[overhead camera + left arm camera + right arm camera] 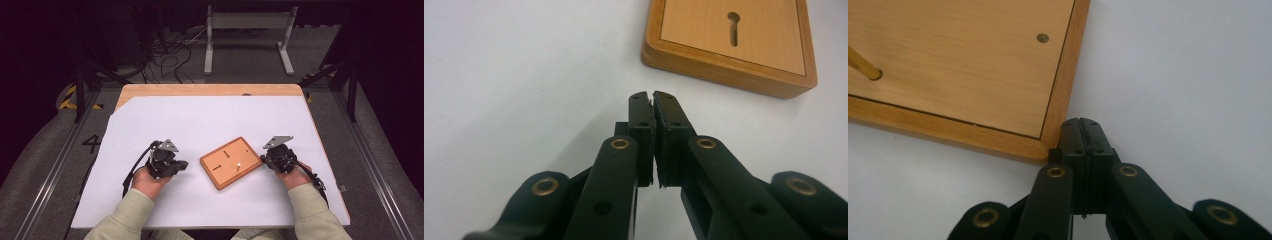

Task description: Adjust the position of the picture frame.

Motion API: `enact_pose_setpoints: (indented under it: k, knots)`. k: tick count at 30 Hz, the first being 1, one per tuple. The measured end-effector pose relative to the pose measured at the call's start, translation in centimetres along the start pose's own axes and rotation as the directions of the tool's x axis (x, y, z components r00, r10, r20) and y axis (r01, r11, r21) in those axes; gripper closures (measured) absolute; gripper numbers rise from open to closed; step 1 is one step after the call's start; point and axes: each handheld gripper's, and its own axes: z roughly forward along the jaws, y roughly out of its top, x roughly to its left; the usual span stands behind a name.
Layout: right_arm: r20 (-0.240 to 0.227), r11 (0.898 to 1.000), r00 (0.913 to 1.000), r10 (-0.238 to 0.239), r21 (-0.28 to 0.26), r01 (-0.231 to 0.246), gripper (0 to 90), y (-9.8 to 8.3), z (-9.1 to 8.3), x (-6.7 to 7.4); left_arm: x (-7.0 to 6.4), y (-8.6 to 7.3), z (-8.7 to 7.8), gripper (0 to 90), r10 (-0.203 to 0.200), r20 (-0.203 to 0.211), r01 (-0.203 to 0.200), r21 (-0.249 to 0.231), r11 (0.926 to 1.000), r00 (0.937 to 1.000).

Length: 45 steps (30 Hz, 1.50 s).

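Observation:
A flat wooden board [231, 162] with a raised rim lies face up on the white sheet, turned at an angle. Its panel has two keyhole slots and a small upright brass peg [239, 165]. My left gripper [184, 164] rests to the board's left, apart from it, jaws shut with nothing between them [653, 95]. The board's corner [729, 47] lies ahead and to the right in the left gripper view. My right gripper [264, 159] is at the board's right corner, jaws shut and empty [1081, 121], tips right beside the rim [1060, 100]; touching cannot be told.
The white sheet [200, 120] covers a wooden table [210, 90]. Beyond the far edge stand a white metal frame [247, 37] and loose cables [167, 55] on the floor. Black stand legs [80, 85] flank the table.

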Motion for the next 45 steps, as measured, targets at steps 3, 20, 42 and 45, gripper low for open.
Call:
enact_pose_setpoints:
  k: [3,20,42,45]
  knots:
    - [-0.034,1.000,0.9994,-0.006,0.003,0.007,90.0,-0.1,-0.3,0.1,0.4,-0.1,-0.3,86.2,-0.013,0.002,0.013,-0.006,0.9999,0.9999]
    - [-0.229,0.997,0.9712,-0.067,0.025,0.074,90.0,0.5,-0.6,3.1,1.6,-0.4,-1.0,84.5,-0.044,-0.002,0.044,-0.019,0.9989,0.9990]
    - [-0.157,0.994,0.9822,-0.102,0.008,0.105,90.0,0.6,-2.8,3.7,2.3,0.8,2.4,89.1,-0.076,-0.044,0.079,0.091,0.9927,0.9962]
    - [-0.146,0.995,0.9848,-0.094,0.000,0.095,90.0,0.3,-3.2,3.5,2.6,1.1,2.8,89.2,-0.096,-0.025,0.098,0.071,0.9927,0.9950]
